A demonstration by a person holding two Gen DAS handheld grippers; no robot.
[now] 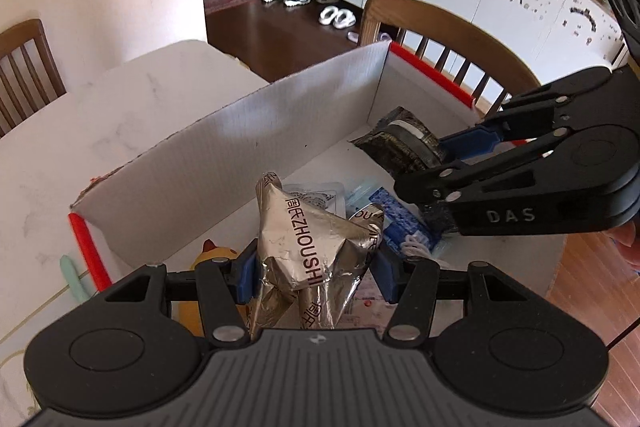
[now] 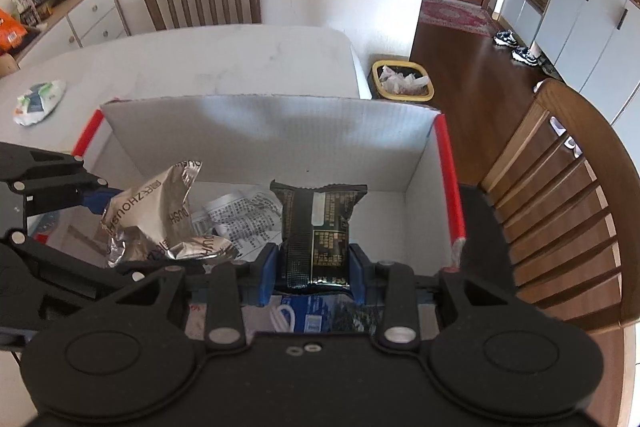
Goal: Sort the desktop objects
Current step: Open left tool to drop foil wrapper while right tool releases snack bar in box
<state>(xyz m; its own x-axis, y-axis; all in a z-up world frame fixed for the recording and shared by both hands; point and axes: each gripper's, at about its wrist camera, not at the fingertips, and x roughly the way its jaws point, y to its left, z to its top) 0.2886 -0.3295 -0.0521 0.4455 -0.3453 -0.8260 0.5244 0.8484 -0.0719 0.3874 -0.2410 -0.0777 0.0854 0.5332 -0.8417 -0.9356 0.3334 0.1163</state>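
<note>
My left gripper (image 1: 314, 273) is shut on a crumpled silver foil packet (image 1: 308, 239) and holds it over the open white cardboard box (image 1: 240, 131). The packet also shows in the right wrist view (image 2: 156, 215). My right gripper (image 2: 312, 277) is shut on a black snack packet (image 2: 316, 227) and holds it inside the box (image 2: 272, 135). In the left wrist view the black packet (image 1: 404, 143) sits at the box's right end with the right gripper (image 1: 444, 163) around it.
Printed papers (image 2: 244, 215), a blue packet with a white cord (image 2: 308, 315) and a yellow toy (image 1: 212, 255) lie in the box. A white-green packet (image 2: 38, 101) lies on the marble table (image 2: 208, 59). Wooden chairs (image 2: 568, 207) and a bin (image 2: 402, 81) stand around.
</note>
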